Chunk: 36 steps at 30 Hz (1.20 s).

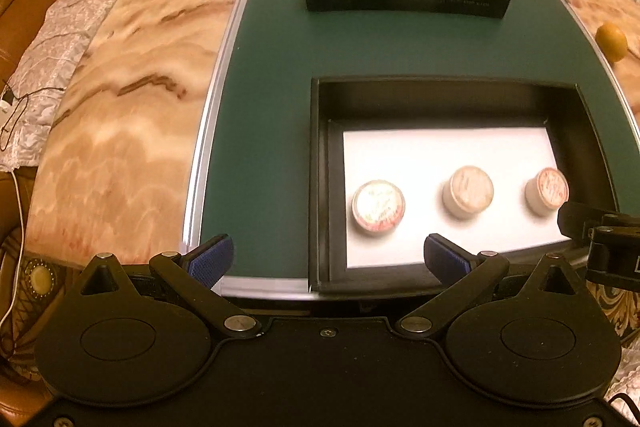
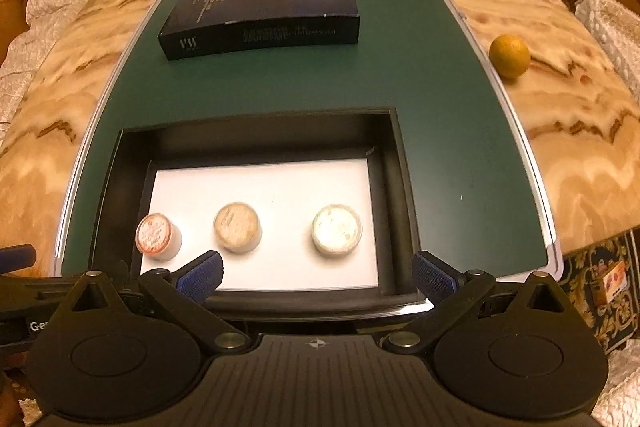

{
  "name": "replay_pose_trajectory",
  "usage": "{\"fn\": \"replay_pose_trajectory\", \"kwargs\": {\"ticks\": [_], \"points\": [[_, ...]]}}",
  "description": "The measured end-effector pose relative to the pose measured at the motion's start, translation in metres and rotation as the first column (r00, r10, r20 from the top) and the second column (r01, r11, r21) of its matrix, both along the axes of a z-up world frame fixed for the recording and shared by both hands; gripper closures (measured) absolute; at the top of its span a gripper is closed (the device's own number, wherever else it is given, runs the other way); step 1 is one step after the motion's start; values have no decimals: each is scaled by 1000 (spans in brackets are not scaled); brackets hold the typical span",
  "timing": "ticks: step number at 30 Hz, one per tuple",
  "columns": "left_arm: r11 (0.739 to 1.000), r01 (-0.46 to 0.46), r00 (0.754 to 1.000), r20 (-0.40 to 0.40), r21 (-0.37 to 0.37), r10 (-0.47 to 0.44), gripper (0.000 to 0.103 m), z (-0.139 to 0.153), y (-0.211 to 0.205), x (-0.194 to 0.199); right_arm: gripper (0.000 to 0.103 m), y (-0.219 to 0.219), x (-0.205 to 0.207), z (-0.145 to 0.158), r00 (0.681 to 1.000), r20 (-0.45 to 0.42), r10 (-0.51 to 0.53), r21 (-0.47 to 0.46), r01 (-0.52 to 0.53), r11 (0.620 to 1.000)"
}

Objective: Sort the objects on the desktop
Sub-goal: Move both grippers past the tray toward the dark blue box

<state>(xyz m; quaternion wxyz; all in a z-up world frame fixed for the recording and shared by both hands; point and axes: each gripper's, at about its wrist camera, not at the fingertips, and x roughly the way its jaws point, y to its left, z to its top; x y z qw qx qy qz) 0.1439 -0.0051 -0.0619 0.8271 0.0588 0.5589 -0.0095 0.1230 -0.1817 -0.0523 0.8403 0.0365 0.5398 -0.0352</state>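
My left claw (image 1: 328, 259) and right claw (image 2: 318, 277) both gape wide, holding nothing, at the near edge of the black tray (image 2: 396, 187). Three small jars (image 2: 238, 227) stand in a row inside it. A dark box (image 2: 260, 11) lies farther off on the green mat (image 2: 440, 107).

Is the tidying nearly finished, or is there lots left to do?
Partly done, it seems. Three small jars already stand in a row inside the black tray. Nothing is in hand: the left gripper and right gripper are both open and empty. Possibly left: the dark box on the green mat, and the orange beside it.
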Motion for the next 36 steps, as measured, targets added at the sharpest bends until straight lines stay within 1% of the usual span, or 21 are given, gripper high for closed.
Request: {"fn": "replay_pose_trajectory", "kwargs": {"ticks": [6,12,15,20,23,26,32,36], "points": [[1000,-4,1000,17,-15,4,0,3,2,24,0,-3,23,-1,999,24,34,0,-34,999],[1000,-10,999,32,11,9,0,3,0,61,0,-19,57,-3,997,64,34,50,-37,998],[1000,-13,999,33,8,12,0,0,0,85,0,-27,78,-5,996,78,45,71,-51,996],[1000,-7,1000,18,-6,7,0,-8,1,127,0,-42,121,-7,994,99,38,67,-45,997],[1000,-3,1000,26,2,3,0,-13,-2,152,0,-52,150,-10,994,106,37,68,-44,997],[1000,20,999,40,-14,-19,0,-16,-6,178,0,-60,179,-15,993,116,35,59,-42,997],[999,44,997,64,-9,-43,0,-20,-14,216,0,-67,223,-27,993,112,22,32,-26,999],[998,38,997,67,-49,-34,0,-25,-14,236,0,-66,244,-34,994,106,34,28,-37,999]]}}
